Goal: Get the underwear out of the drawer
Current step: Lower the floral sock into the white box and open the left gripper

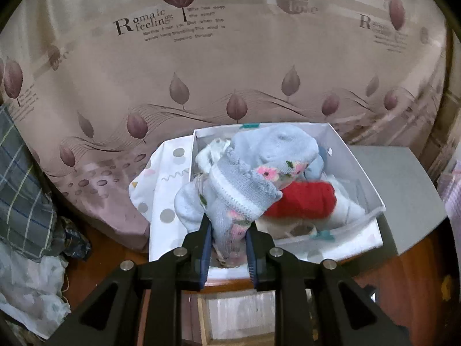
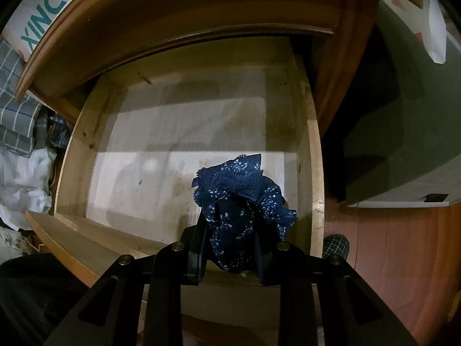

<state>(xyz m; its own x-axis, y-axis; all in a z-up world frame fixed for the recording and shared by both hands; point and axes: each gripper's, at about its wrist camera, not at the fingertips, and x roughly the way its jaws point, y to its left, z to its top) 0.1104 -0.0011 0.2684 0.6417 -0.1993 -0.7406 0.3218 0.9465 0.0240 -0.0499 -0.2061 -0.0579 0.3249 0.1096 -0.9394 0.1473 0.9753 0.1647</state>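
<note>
Right gripper (image 2: 230,230) clamps underwear (image 2: 239,199) (apparently lace).

My left cam: bedsheet (image 1: 230,66) prints "Romaic feelings", upper left. My right cam: white box (image 2: 43,14) reads "XINCC", upper left, cut off.

I read this as a bedroom in someone's home. The landmark for me is the open wooden drawer (image 2: 184,150), pale planks with a stained bottom, pulled out of a brown wooden cabinet. Just right of it the floor (image 2: 403,248) is reddish wood boards, and a foot in a plaid slipper (image 2: 336,246) stands there. Left of the drawer lie heaped checked and white clothes (image 2: 23,132). Above it, on the cabinet top, sits a white box (image 1: 360,170) full of knitted baby garments, and behind that hangs a bedspread (image 1: 230,66) printed with leaves and "Romantic feelings" lettering.
</note>
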